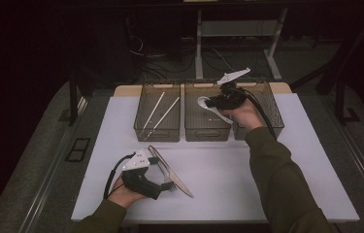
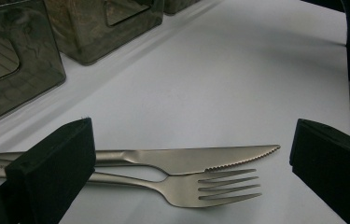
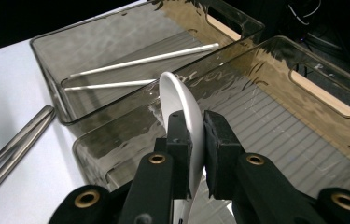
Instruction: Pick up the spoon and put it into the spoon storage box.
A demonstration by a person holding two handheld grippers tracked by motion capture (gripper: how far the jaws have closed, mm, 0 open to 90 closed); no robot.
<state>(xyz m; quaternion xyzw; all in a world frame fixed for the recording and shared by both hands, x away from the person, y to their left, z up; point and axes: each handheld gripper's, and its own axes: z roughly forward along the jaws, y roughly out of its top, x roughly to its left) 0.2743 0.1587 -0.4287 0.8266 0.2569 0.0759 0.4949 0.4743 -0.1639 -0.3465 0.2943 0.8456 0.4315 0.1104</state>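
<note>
A white spoon is pinched between the pads of my right gripper, bowl end up. In the high view the right gripper holds the spoon over the middle smoked-plastic bin. A steel knife and fork lie side by side on the white table. My left gripper is open, one jaw on each side of them, touching neither. From above, the left gripper rests at the front left beside the knife.
Three bins stand in a row at the back. The left bin holds two white chopsticks, and the right bin is partly behind my right hand. The white tabletop is bare between the bins and the cutlery. The floor beyond is dark.
</note>
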